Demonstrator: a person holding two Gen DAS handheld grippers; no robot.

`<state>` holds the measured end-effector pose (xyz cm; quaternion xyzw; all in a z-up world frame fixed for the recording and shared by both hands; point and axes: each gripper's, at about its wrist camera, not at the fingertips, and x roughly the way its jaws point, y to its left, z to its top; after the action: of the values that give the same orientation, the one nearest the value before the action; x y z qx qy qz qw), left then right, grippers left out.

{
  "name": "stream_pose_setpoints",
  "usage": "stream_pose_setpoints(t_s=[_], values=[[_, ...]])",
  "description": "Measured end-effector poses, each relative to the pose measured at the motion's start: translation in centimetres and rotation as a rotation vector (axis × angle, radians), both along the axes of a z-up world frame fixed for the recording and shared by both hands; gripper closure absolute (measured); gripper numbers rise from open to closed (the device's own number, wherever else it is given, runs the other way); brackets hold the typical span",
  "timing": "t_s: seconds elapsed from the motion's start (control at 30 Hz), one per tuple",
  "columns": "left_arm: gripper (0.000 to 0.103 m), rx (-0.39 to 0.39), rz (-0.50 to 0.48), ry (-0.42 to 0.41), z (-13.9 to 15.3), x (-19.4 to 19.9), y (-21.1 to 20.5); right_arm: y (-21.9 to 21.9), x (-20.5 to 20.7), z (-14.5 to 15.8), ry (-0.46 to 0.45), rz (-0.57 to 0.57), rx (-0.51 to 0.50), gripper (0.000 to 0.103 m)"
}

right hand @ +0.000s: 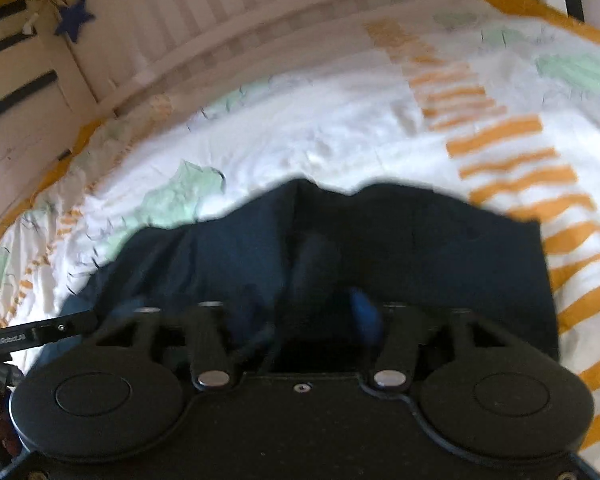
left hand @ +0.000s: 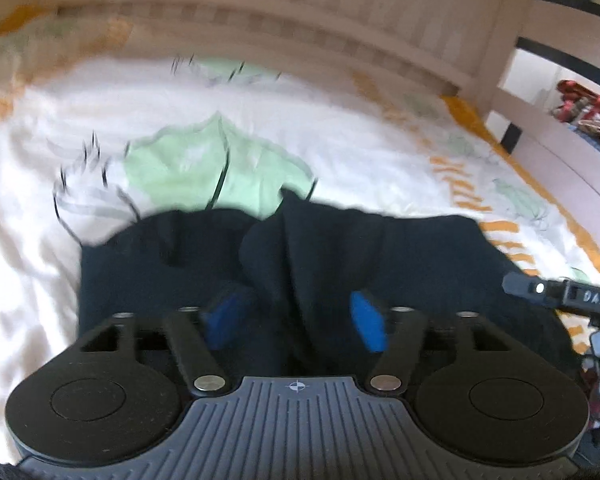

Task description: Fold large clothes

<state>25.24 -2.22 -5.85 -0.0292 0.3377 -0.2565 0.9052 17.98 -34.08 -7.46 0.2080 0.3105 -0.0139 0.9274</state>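
A dark navy garment (left hand: 340,248) lies bunched on the bed, filling the lower middle of both wrist views. In the left wrist view my left gripper (left hand: 296,308) is open, its blue pads (left hand: 368,324) set wide apart on either side of a raised fold of the cloth. The same garment (right hand: 420,248) spreads under my right gripper (right hand: 308,308), which is open too. One blue pad (right hand: 364,316) shows on its right; the left pad is blurred against the dark fabric. The picture is blurred, and I cannot see either pair of pads pressing on the cloth.
The bed sheet (left hand: 300,112) is white with green shapes and orange stripes (right hand: 512,160). A slatted wooden rail (left hand: 260,8) runs along the far side. The right gripper's tip (left hand: 560,292) shows at the right edge. A blue star (right hand: 74,18) hangs on the rail.
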Motion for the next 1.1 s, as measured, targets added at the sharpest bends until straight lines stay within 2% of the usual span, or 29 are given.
stream_pose_setpoints(t_s=[0.03, 0.1, 0.2, 0.33, 0.37, 0.4, 0.43, 0.53, 0.7, 0.83, 0.97, 1.1], values=[[0.028, 0.023, -0.01, -0.028, 0.6, -0.9, -0.3, 0.2, -0.5, 0.7, -0.025, -0.001, -0.008, 0.023], [0.026, 0.072, -0.038, -0.066, 1.1, -2.0, -1.3, 1.0, -1.6, 2.1, -0.055, -0.005, -0.05, 0.023], [0.025, 0.164, -0.096, -0.085, 0.5, -3.3, -3.6, 3.3, -2.2, 3.1, -0.052, 0.03, -0.124, 0.018], [0.024, 0.307, -0.118, -0.079, -2.2, -4.0, -6.1, 6.8, -2.0, 1.3, 0.042, 0.098, -0.268, 0.018], [0.022, 0.346, -0.11, -0.075, -3.1, -4.0, -6.4, 7.2, -1.9, 0.5, 0.075, 0.108, -0.286, 0.018], [0.016, 0.358, -0.102, -0.076, -3.7, -4.0, -6.4, 7.7, -1.8, -0.5, 0.114, 0.112, -0.311, 0.018], [0.008, 0.353, -0.085, -0.084, -4.0, -4.0, -6.1, 8.0, -1.9, -1.2, 0.13, 0.112, -0.329, 0.018], [0.0, 0.294, -0.032, -0.029, -4.3, -3.0, -4.9, 8.3, -2.5, -1.8, 0.103, 0.092, -0.361, 0.017], [0.001, 0.224, -0.033, 0.026, -2.8, -3.3, -3.0, 7.4, -2.9, -0.5, 0.097, 0.072, -0.294, 0.013], [0.0, 0.121, -0.04, 0.062, -1.5, -5.5, -0.5, 6.9, -5.5, 1.4, 0.04, 0.053, -0.206, 0.001], [0.0, 0.053, -0.024, 0.083, -0.4, -8.0, 1.6, 6.9, -8.9, 2.8, 0.006, 0.028, -0.121, 0.001], [0.0, 0.012, -0.014, 0.088, 0.7, -10.3, 3.0, 7.0, -12.0, 3.7, 0.0, 0.013, -0.083, 0.0]])
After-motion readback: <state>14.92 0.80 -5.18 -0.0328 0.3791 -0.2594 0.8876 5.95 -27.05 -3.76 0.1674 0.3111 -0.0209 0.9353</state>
